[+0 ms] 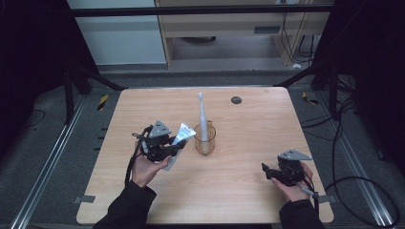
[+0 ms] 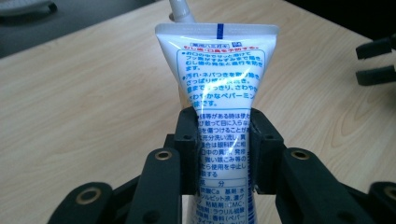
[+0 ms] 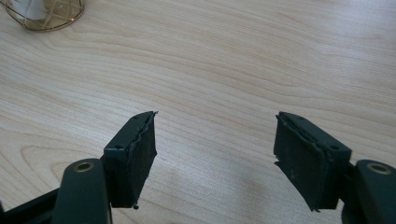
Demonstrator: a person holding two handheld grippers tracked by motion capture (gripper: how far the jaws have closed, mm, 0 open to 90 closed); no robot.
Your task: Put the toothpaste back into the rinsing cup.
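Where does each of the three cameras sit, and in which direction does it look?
High view: above the person's side, facing forward and down on the table; forearms, both hands show.
Left gripper view: rides the left tool, looking along its jaws clamping the toothpaste tube.
Right gripper view: rides the right tool, facing bare table, jaws open.
Shared: the wire cup.

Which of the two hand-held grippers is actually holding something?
The left hand-held gripper: its pads clamp a white toothpaste tube with blue and red print. The right hand-held gripper stands open over bare wooden table, nothing between its pads.
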